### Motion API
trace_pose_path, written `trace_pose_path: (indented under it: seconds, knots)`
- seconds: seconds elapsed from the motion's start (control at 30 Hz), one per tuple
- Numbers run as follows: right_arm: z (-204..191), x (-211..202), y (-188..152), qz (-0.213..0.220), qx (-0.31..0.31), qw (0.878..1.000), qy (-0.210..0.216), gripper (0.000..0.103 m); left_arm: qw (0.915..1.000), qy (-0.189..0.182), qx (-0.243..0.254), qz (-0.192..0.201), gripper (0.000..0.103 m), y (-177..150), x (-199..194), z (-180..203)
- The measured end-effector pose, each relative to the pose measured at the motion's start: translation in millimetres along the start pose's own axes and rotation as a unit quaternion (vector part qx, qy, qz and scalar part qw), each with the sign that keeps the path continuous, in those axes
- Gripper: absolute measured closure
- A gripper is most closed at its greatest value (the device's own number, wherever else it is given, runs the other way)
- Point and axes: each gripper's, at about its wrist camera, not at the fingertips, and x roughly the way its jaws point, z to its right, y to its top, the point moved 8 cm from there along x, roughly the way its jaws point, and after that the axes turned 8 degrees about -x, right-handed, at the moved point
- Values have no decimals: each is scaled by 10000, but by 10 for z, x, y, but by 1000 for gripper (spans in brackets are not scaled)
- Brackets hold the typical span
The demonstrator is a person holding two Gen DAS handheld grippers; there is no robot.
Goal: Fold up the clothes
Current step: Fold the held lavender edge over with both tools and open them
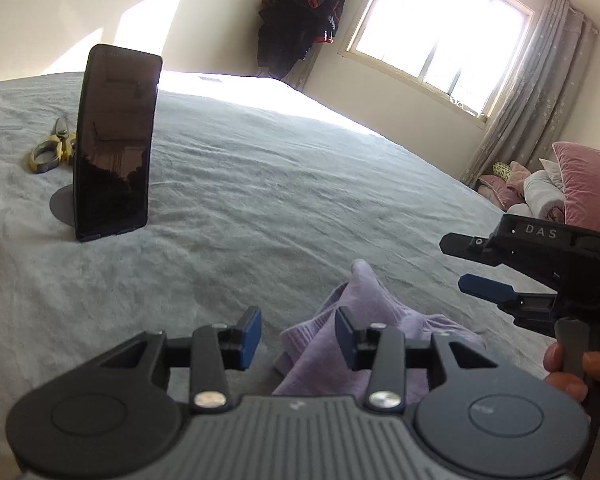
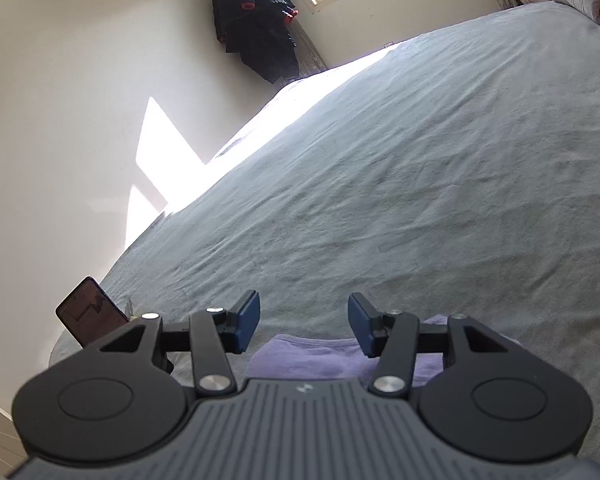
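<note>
A lilac garment [image 1: 360, 324] lies bunched on the grey bed cover [image 1: 260, 184], close under my left gripper [image 1: 298, 336]. That gripper is open, its blue pads apart, with a fold of the cloth rising just beyond the right pad. In the left wrist view my right gripper [image 1: 460, 264] comes in from the right edge, open, held by a hand [image 1: 568, 364], above and right of the garment. Seen from the right wrist, my right gripper [image 2: 304, 328] stands open above the flat edge of the lilac garment [image 2: 312, 354]; nothing sits between its pads.
A dark phone [image 1: 116, 144] stands upright on a stand at the left, with yellow-handled scissors [image 1: 54, 148] behind it. Pink pillows and bedding [image 1: 572, 184] pile at the right. A dark coat [image 1: 300, 20] hangs in the corner by the window [image 1: 440, 28]. The bed cover [image 2: 420, 180] stretches wide ahead.
</note>
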Motion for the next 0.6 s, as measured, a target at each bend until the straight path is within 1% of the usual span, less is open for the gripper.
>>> trace_pose_path:
  seconds: [0.07, 0.17, 0.23, 0.33, 0.37, 0.4, 0.43, 0.47, 0.5, 0.53, 0.6]
  knots:
    - [142, -126, -36, 26, -42, 9998, -196, 50, 9990, -166, 345, -214, 58, 73, 127, 103]
    - [388, -252, -149, -6, 115, 9990, -422, 50, 9978, -281, 197, -569, 58, 186, 358, 153]
    - [568, -292, -259, -75, 333, 9981, -515, 50, 9957, -409, -143, -813, 60, 235, 475, 138]
    - [727, -278, -394, -126, 636, 9967, -490, 50, 9904, -660, -339, -1162, 63, 259, 636, 186]
    - [761, -256, -436, -142, 736, 9961, -464, 50, 9903, -633, -315, -1193, 65, 251, 690, 198]
    - [795, -233, -477, -159, 836, 9954, -438, 52, 9904, -593, -280, -1213, 71, 241, 744, 209]
    - [794, -222, -506, -141, 805, 9955, -483, 60, 9914, -542, -233, -1166, 82, 228, 775, 216]
    - [788, -212, -534, -119, 757, 9956, -535, 65, 9924, -491, -184, -1111, 90, 214, 803, 223]
    - [782, -202, -561, -97, 710, 9957, -588, 81, 9936, -496, -91, -1013, 99, 201, 822, 229]
    - [776, -193, -589, -75, 662, 9957, -641, 92, 9944, -521, -11, -915, 100, 189, 837, 225]
    - [763, -174, -643, -31, 567, 9956, -746, 94, 9949, -497, 189, -857, 100, 153, 879, 223]
